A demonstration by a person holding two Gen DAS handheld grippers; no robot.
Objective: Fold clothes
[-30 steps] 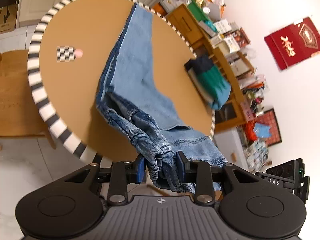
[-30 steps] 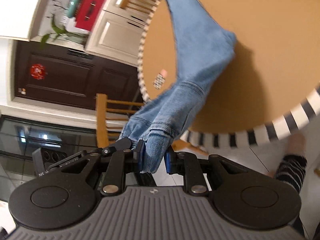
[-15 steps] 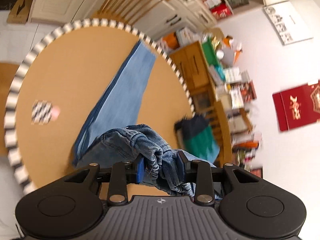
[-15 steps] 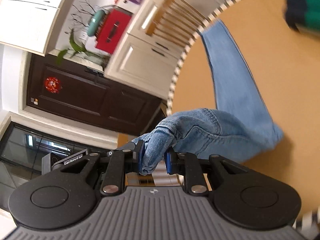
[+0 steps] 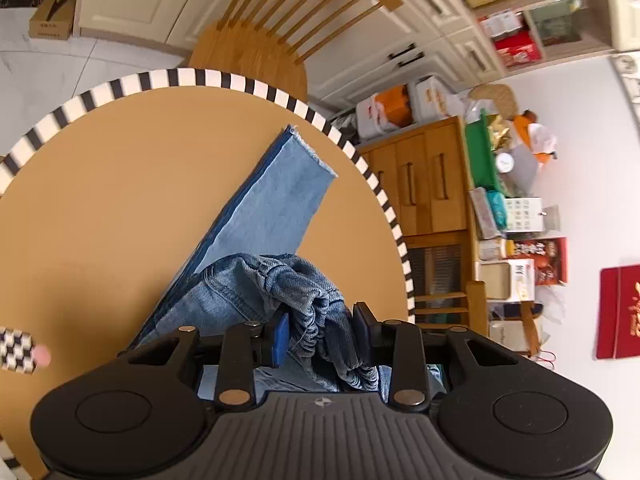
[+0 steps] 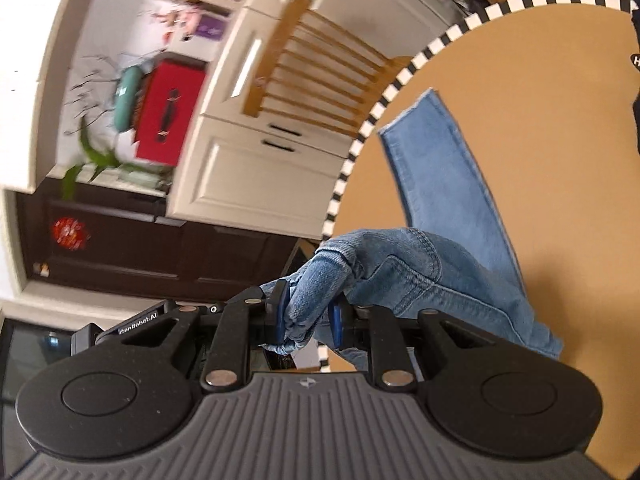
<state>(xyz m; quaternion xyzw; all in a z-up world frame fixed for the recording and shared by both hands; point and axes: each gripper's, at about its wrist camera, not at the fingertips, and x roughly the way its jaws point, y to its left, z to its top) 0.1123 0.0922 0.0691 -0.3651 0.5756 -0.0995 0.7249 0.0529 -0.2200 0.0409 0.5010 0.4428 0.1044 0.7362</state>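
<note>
A pair of light blue jeans [image 5: 272, 216] lies on the round tan table [image 5: 120, 200] with a black-and-white striped rim. The leg end points to the far rim. My left gripper [image 5: 322, 334] is shut on the bunched elastic waistband, held above the table. In the right wrist view, my right gripper [image 6: 308, 316] is shut on the other side of the waistband of the jeans [image 6: 444, 196], above the table [image 6: 552, 92] near its rim.
A wooden chair [image 5: 280, 36] stands behind the far rim, also in the right wrist view [image 6: 320, 68]. A checkered tag [image 5: 18, 350] lies on the table at left. A wooden cabinet [image 5: 424, 184] with clutter stands to the right. A dark garment [image 6: 634, 52] lies at the table's right.
Both grippers have carried the waistband forward over the table toward the leg end. The jeans now fold over themselves and less of the legs shows.
</note>
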